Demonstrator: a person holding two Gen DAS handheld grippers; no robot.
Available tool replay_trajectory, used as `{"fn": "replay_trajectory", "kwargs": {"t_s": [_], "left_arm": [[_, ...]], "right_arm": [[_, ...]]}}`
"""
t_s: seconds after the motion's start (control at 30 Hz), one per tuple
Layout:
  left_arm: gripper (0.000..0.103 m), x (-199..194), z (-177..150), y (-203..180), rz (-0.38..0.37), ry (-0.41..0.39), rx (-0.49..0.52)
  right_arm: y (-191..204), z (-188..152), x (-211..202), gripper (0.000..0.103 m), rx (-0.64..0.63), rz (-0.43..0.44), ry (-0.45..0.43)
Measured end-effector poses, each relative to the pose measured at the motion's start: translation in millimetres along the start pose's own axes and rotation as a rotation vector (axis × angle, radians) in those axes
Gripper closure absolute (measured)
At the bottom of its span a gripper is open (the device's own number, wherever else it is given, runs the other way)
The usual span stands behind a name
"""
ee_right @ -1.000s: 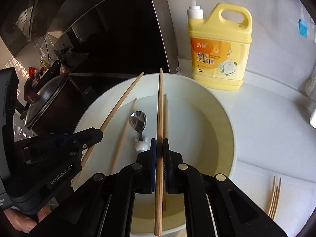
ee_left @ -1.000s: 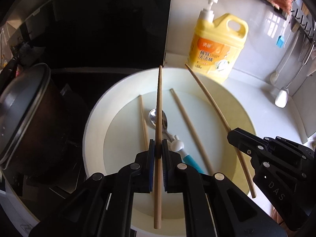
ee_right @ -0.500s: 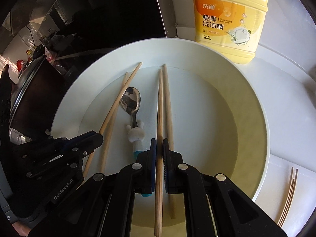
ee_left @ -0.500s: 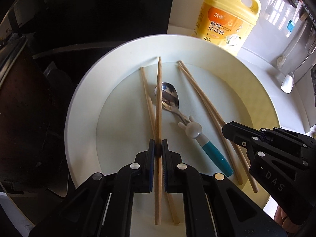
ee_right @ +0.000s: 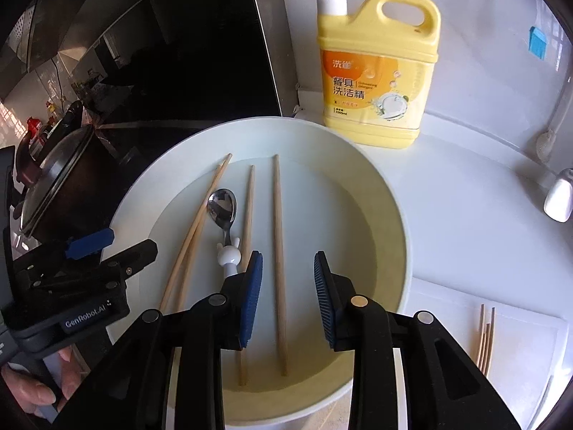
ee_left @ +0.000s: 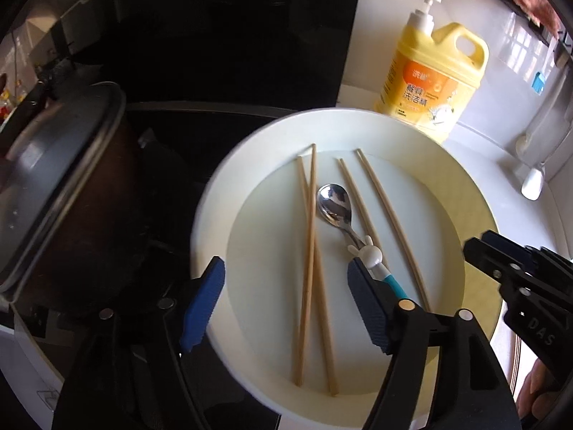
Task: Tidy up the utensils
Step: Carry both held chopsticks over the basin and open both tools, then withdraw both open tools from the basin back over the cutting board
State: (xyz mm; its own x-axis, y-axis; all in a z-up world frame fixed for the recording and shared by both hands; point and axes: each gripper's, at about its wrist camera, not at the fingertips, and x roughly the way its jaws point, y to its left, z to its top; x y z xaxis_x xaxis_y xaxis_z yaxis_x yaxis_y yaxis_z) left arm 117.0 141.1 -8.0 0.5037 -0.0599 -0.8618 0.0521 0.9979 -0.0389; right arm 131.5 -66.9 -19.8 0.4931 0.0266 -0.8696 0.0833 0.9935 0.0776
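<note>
Chopsticks are lying in the white plate (ee_right: 386,215) on the desk (ee_right: 465,236), four of them: a crossed pair (ee_left: 308,261) on the left side and two separate sticks (ee_right: 277,251) toward the middle. Spoon (ee_left: 335,204) with the teal handle and white figure is sitting between the two groups, bowl pointing away from you. Your left gripper (ee_left: 286,301) is hovering over the near left part of the plate with fingers spread wide, gripping nothing, the crossed pair lying under the gap. Your right gripper (ee_right: 288,297) is standing wide apart too, holding nothing, one single chopstick running under the gap between its blue pads (ee_right: 250,297). Yellow detergent bottle (ee_right: 376,68) is standing just behind the plate. Dark pot (ee_left: 53,193) with lid is sitting left of the plate. More thin sticks (ee_right: 485,340) are lying on the desk, right of the plate.
</note>
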Motion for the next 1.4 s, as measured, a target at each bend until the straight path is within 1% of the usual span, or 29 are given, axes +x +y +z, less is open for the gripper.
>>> {"fn": "replay_trajectory", "kwargs": {"t_s": [0.03, 0.1, 0.17, 0.23, 0.27, 0.4, 0.53, 0.77, 0.97, 1.03, 1.13, 1.27, 1.4], "left_arm": [[0.026, -4, -1, 1, 0.008, -0.004, -0.009], [0.020, -12, -5, 0, 0.019, -0.012, -0.027], [0.018, -20, -12, -2, 0.029, -0.012, -0.038], [0.017, -26, -19, -5, 0.034, -0.008, -0.046], [0.016, -28, -21, -6, 0.034, -0.005, -0.048], [0.015, -42, -40, -26, 0.026, 0.006, -0.043], [0.012, -58, -63, -53, 0.012, -0.002, -0.026], [0.012, -80, -100, -100, -0.006, -0.002, -0.018], [0.009, -102, -134, -132, 0.014, -0.017, -0.026], [0.009, -108, -145, -141, 0.031, -0.019, -0.029], [0.009, -111, -159, -153, 0.055, -0.003, -0.030], [0.009, -113, -170, -165, 0.057, 0.016, -0.007], [0.009, -108, -174, -171, 0.062, 0.019, 0.034]], "right_arm": [[-3, -3, -5, 0.064, 0.004, 0.004, -0.008], [-6, -9, -16, 0.063, 0.010, 0.015, -0.023], [-10, -16, -27, 0.061, 0.010, 0.024, -0.036], [-15, -25, -40, 0.055, 0.009, 0.029, -0.049], [-18, -29, -45, 0.055, 0.009, 0.032, -0.054], [-34, -55, -67, 0.048, 0.019, 0.034, -0.057], [-60, -92, -91, 0.045, 0.039, 0.020, -0.047], [-125, -153, -121, 0.045, 0.115, -0.012, -0.016], [-179, -194, -147, 0.045, 0.173, -0.025, -0.042], [-193, -204, -152, 0.045, 0.180, -0.022, -0.049], [-206, -216, -155, 0.045, 0.187, -0.011, -0.047], [-217, -224, -152, 0.045, 0.201, -0.007, -0.030], [-214, -223, -150, 0.045, 0.205, -0.016, -0.038]]}}
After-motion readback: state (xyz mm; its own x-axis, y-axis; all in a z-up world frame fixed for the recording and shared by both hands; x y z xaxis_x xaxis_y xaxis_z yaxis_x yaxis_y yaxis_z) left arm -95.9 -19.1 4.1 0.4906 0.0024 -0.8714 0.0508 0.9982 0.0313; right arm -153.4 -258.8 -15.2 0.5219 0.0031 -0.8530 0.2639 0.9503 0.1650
